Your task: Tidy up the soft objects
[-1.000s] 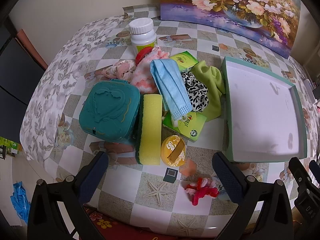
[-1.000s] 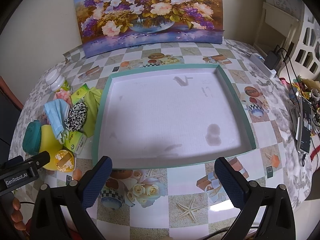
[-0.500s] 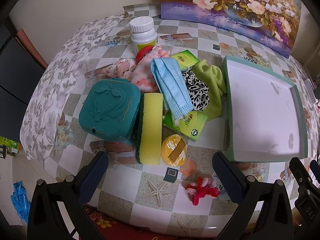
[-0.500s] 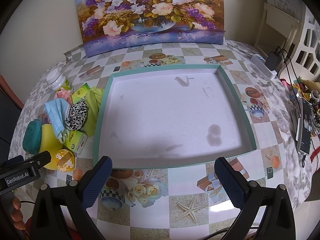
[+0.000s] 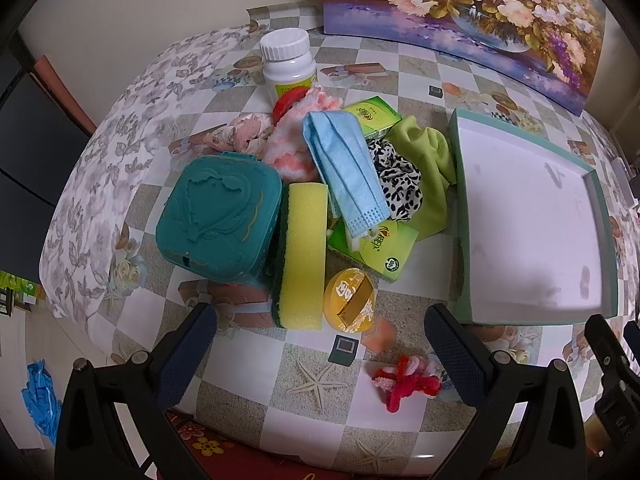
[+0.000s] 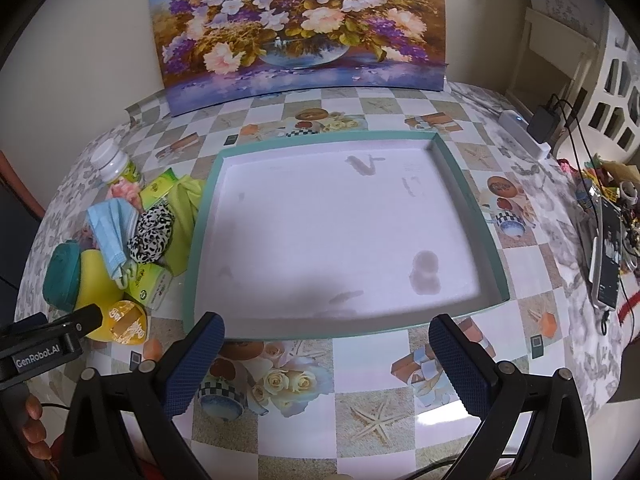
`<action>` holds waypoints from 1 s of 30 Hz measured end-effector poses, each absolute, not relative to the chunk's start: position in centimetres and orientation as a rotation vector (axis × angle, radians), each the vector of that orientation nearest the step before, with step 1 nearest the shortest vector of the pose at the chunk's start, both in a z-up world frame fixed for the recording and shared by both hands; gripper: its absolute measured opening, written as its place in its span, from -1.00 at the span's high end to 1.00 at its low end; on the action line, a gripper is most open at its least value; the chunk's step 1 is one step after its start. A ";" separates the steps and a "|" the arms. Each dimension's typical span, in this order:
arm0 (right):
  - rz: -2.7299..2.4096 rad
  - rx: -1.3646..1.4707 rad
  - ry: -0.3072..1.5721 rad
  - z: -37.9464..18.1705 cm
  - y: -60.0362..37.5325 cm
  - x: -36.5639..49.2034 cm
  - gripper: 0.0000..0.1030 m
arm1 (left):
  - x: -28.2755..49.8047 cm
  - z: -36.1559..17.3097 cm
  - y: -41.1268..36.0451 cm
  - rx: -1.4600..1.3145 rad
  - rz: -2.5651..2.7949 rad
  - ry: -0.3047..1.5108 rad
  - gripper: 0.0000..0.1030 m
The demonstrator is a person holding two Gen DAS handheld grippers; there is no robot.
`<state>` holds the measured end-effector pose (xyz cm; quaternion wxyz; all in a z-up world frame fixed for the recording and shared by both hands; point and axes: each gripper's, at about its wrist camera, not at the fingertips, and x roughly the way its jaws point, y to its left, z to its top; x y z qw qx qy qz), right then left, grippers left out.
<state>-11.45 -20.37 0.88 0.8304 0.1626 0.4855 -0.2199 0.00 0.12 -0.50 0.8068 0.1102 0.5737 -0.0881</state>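
A pile of items lies on the table left of an empty teal-rimmed white tray (image 5: 456, 216) (image 6: 200, 216). In the pile are a yellow sponge (image 5: 304, 256), a blue face mask (image 5: 344, 172), a leopard-print scrunchie (image 5: 400, 184), a green cloth (image 5: 432, 160), a pink fuzzy cloth (image 5: 288, 148) and a floral fabric piece (image 5: 244, 136). A red and white pipe-cleaner twist (image 5: 404, 380) lies near the front edge. My left gripper (image 5: 320, 344) is open and empty, above the table in front of the pile. My right gripper (image 6: 326, 356) is open and empty in front of the tray.
A teal plastic case (image 5: 216, 216), white pill bottle (image 5: 288, 64), green tea boxes (image 5: 380, 248) and a yellow round tin (image 5: 350, 300) sit among the soft items. A flower painting (image 6: 296, 24) stands at the back. A phone (image 6: 608, 264) and cables lie at the far right.
Both grippers have shifted slightly; the views moved a little. Nothing on the table has moved.
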 end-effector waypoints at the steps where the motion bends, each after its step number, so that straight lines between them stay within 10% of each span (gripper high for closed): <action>1: -0.468 0.349 1.029 0.9 -20.5 -11.5 -1.00 | 0.0 -0.5 0.1 0.236 -0.188 1.228 -1.00; 30: -0.450 0.343 1.061 -0.6 -19.9 -10.5 -1.00 | 0.6 -1.1 -0.1 0.244 -0.178 1.248 -1.00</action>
